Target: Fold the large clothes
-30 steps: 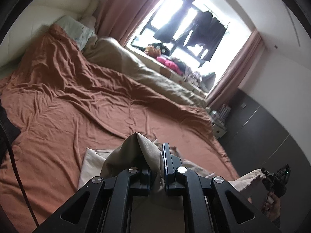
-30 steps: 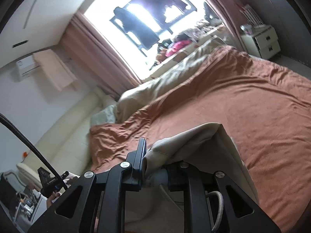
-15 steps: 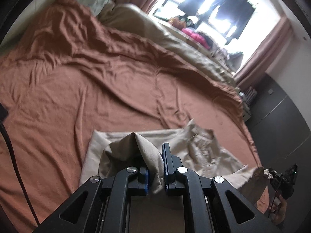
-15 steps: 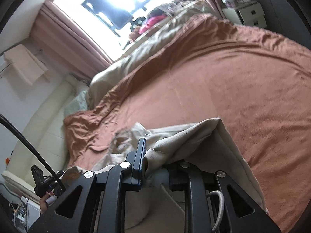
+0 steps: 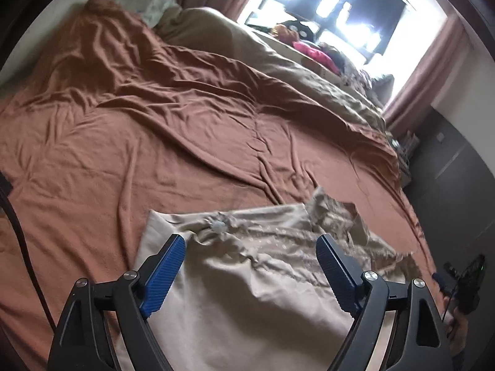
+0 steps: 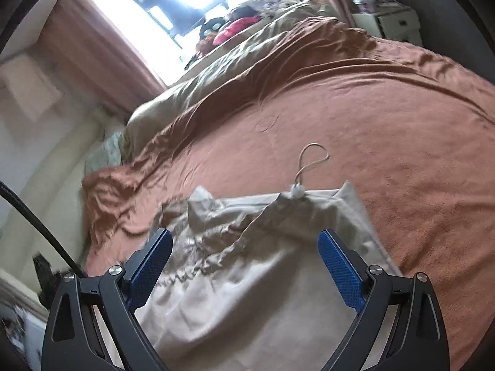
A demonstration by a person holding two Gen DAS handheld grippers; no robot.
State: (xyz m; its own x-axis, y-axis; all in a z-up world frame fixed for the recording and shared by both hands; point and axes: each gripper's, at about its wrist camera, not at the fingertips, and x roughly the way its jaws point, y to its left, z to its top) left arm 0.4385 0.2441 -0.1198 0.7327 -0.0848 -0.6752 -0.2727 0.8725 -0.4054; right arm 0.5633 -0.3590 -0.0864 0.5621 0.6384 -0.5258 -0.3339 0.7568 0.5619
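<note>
A large beige garment (image 5: 247, 281) lies folded over on the rust-brown bedspread (image 5: 161, 130), its far edge bunched and wrinkled. My left gripper (image 5: 249, 247) is open wide just above its near part, holding nothing. In the right wrist view the same garment (image 6: 253, 272) shows a white toggle and a looped drawstring (image 6: 311, 162) lying on the bedspread (image 6: 386, 142). My right gripper (image 6: 244, 242) is also open wide above the cloth and empty.
An olive duvet (image 5: 278, 58) is piled along the far side of the bed under a bright window (image 5: 340, 3) with clothes on the sill. Pillows (image 5: 145, 3) lie at the head. A nightstand (image 6: 396, 24) and dark wall flank the bed.
Both grippers were shut on raised folds of the beige garment. Both have opened and let go, and the cloth now lies flat on the bed, folded over.
</note>
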